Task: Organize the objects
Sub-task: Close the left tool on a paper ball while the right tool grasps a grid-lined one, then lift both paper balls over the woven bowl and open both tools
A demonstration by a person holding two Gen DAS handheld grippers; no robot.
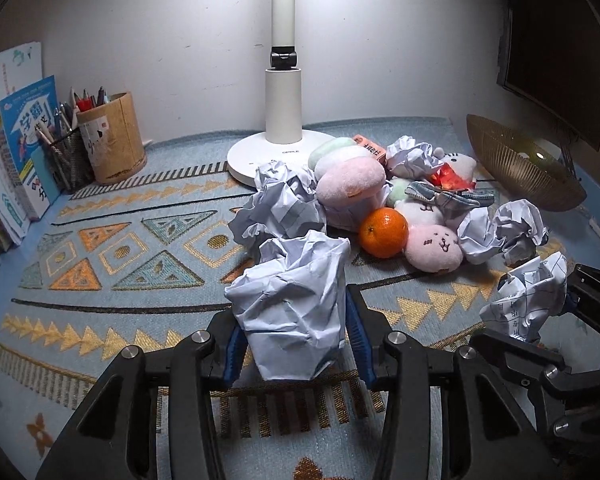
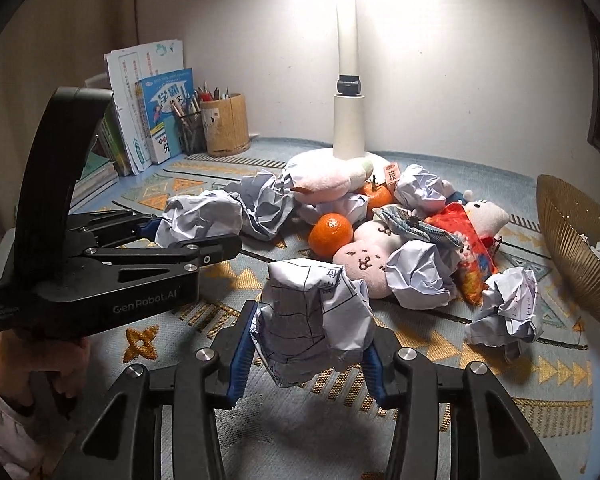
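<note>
My left gripper [image 1: 292,320] is shut on a crumpled white paper ball [image 1: 292,304], held just above the patterned mat. It also shows in the right wrist view [image 2: 180,228], at the left. My right gripper [image 2: 308,344] is shut on a crumpled paper ball with ruled lines [image 2: 312,320]; this ball shows in the left wrist view [image 1: 528,300] at the right. Behind lies a pile: more paper balls [image 1: 280,204], an orange [image 1: 383,232], pink plush toys [image 1: 432,248] and a white plush in red [image 2: 480,220].
A gold wire basket [image 2: 568,248] lies tilted at the right, with paper inside. A white lamp base [image 1: 252,156] stands at the back. A wooden pen holder [image 1: 112,140], a mesh pencil cup [image 1: 68,160] and books [image 1: 24,140] stand at the back left.
</note>
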